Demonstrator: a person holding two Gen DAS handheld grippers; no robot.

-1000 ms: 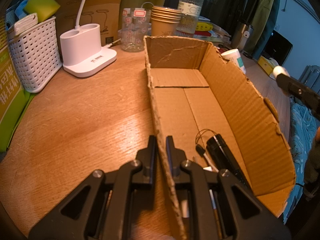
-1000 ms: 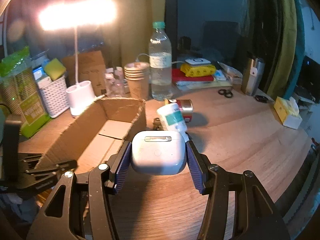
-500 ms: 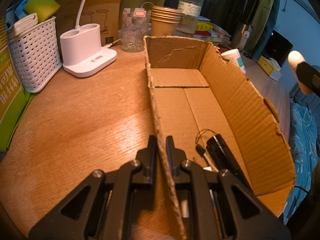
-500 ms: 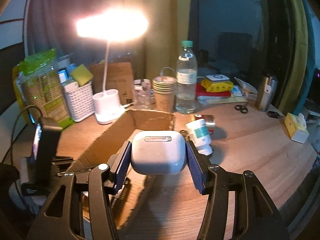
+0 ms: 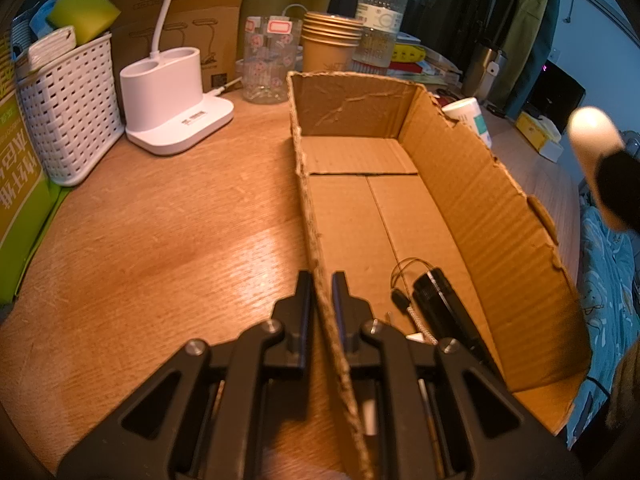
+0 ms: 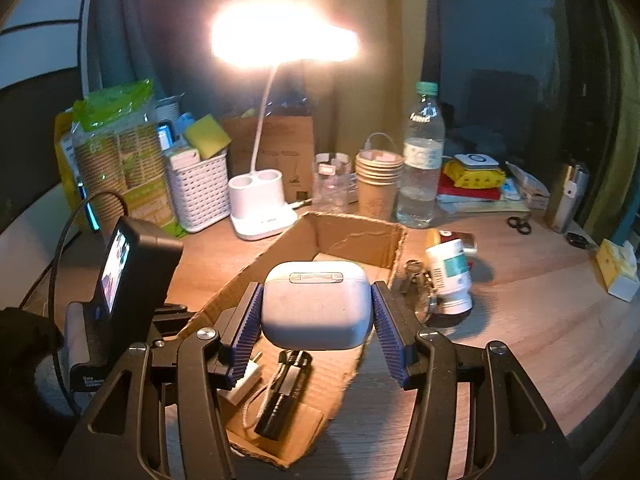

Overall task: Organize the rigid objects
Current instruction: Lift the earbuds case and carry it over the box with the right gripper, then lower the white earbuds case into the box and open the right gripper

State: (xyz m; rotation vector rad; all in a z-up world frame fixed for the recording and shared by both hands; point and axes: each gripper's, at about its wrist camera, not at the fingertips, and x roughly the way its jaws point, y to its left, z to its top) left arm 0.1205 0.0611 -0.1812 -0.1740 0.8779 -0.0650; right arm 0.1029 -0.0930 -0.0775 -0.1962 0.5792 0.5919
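Right wrist: ribbed gripper (image 6: 316, 312) clamps smooth rounded case (image 6: 316, 304).

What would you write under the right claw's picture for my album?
The right claw holds a white case over the box, above a flashlight.

Legible text is scarce in both views.

Green packaging (image 5: 16, 184) at the left edge of the left wrist view carries large white characters, partly cut off by the frame and not readable. The same package (image 6: 120, 168) in the right wrist view shows pale digits resembling "05" near its top; the reading is uncertain.

The brown carton (image 5: 188, 20) behind the lamp base (image 5: 176, 108) bears printed line drawings and rows of small print, too fine to read.

The lamp base has a small dark label on its front, illegible.

The water bottle (image 6: 420, 160) label, the yellow packet (image 6: 476, 174) and the white canister (image 6: 448, 276) show print too small to read.

The black device (image 6: 124, 276) shows two lines of tiny white lettering at its lower edge, not decipherable.
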